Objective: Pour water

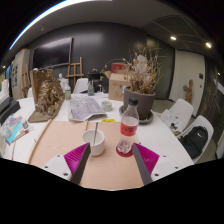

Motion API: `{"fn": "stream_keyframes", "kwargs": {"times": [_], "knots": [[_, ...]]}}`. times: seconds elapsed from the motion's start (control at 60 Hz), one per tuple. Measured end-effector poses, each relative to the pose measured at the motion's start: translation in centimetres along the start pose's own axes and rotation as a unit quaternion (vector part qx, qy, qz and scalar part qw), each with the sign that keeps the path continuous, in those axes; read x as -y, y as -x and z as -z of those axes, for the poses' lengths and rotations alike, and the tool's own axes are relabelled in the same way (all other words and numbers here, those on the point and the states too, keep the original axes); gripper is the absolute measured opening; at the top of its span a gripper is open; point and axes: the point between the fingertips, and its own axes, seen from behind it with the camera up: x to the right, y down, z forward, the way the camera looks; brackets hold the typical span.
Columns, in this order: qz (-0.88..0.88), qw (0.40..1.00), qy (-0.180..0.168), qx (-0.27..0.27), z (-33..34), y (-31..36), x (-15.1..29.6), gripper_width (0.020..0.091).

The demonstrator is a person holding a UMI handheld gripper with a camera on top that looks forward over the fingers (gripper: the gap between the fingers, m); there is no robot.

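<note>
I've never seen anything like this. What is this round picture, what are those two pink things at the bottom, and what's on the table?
There is no robot here: a person holds a two-finger grasping tool, and a wide-angle camera riding on it took this picture, looking forward along the fingers. The pink things are pads on the fingers' inner faces. The fingers stand open and hold nothing. Just ahead of them on the table stand a small cup and, beside it, a bottle with a red label. Beyond those lie papers and a potted plant, with white chairs around.
</note>
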Motion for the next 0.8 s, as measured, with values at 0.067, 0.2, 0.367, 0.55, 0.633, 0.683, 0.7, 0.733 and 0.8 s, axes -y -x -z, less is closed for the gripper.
{"fn": "stream_keyframes", "kwargs": {"times": [0.067, 0.2, 0.367, 0.55, 0.633, 0.683, 0.7, 0.733, 0.8], "knots": [[-0.007, 1.000, 0.013, -0.003, 3.1, 2.0, -0.3, 0.0857], [-0.015, 1.000, 0.027, -0.002, 9.3, 6.3, -0.5, 0.0858], [-0.007, 1.000, 0.021, -0.016, 14.9, 10.2, -0.7, 0.0859], [-0.001, 1.000, 0.016, -0.021, 18.4, 12.7, -1.0, 0.0855], [-0.005, 1.000, 0.019, -0.020, 19.2, 13.3, -1.4, 0.0853], [0.005, 0.999, 0.021, -0.031, 19.7, 13.2, -1.6, 0.0853], [0.010, 0.999, 0.020, -0.033, 19.8, 13.2, -1.6, 0.0856], [0.017, 0.999, 0.018, -0.033, 19.9, 13.2, -1.6, 0.0856], [0.016, 0.999, 0.019, -0.028, 19.8, 13.6, -1.7, 0.0855]]}}
